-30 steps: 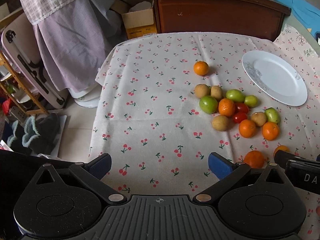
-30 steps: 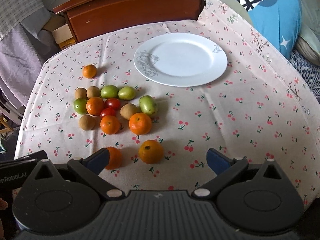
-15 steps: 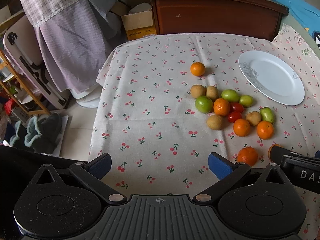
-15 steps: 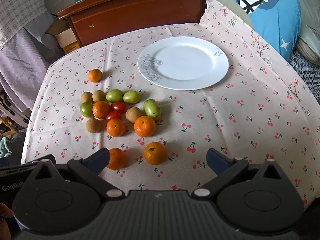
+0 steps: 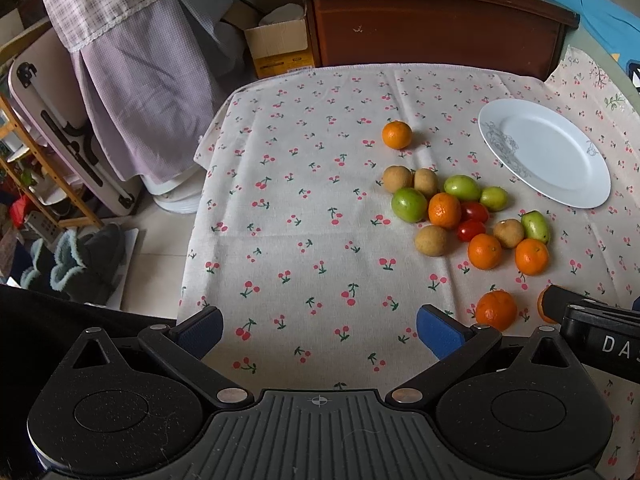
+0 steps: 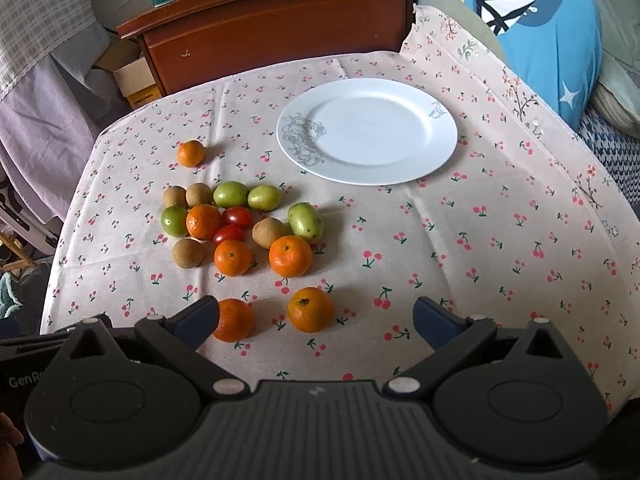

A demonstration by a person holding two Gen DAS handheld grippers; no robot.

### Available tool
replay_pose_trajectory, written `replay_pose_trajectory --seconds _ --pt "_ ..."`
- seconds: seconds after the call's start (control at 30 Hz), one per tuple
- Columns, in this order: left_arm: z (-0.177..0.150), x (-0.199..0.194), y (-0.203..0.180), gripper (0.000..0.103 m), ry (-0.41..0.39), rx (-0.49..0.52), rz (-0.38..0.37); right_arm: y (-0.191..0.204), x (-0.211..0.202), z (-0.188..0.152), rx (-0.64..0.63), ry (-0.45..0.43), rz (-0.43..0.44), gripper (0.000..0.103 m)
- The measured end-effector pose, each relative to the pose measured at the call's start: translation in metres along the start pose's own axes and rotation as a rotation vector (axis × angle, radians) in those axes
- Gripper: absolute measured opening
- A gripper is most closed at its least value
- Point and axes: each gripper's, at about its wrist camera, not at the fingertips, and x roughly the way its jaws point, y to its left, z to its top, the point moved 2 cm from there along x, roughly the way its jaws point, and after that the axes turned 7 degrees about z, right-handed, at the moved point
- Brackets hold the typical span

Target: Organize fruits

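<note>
A cluster of small fruit lies on the cherry-print tablecloth (image 6: 500, 240): several oranges, green fruits, brown round fruits and two red tomatoes (image 6: 234, 224). One orange (image 6: 191, 153) sits apart at the back left. Two more oranges (image 6: 311, 309) (image 6: 234, 319) lie nearest, just ahead of my right gripper (image 6: 316, 316), which is open and holds nothing. A white plate (image 6: 440, 136) with nothing on it stands behind the fruit. My left gripper (image 5: 320, 326) is open over bare cloth, left of the fruit cluster (image 5: 444, 210) and the plate (image 5: 576, 160).
A dark wooden cabinet (image 6: 280, 28) stands behind the table, with a cardboard box (image 5: 280, 46) beside it. A blue cushion (image 6: 540, 28) lies to the right. The table's left edge drops to a tiled floor with slippers (image 5: 76, 264) and a wooden rack (image 5: 36, 168).
Both grippers have drawn back and risen a little, so the fruit and plate sit farther off in both views. Nothing on the table has moved; both stay open.
</note>
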Motion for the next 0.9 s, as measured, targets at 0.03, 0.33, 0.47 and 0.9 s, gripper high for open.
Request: replay_pose_trajectory --seconds 0.03,0.33,0.47,0.9 --pt "0.000 0.000 0.000 0.103 0.000 -0.002 -0.002 0.000 0.000 0.000 -0.002 -0.004 0.000 0.102" --pt "-0.002 0.004 0.001 0.103 0.009 -0.008 -0.016 0.002 0.001 0.000 -0.005 -0.010 0.000 0.102" --pt "-0.002 0.008 0.001 0.103 0.012 -0.011 -0.022 0.003 0.002 -0.001 -0.016 -0.013 -0.009 0.102" --pt "-0.006 0.018 0.002 0.103 0.028 -0.018 -0.033 0.005 0.008 -0.004 -0.034 -0.008 -0.023 0.102"
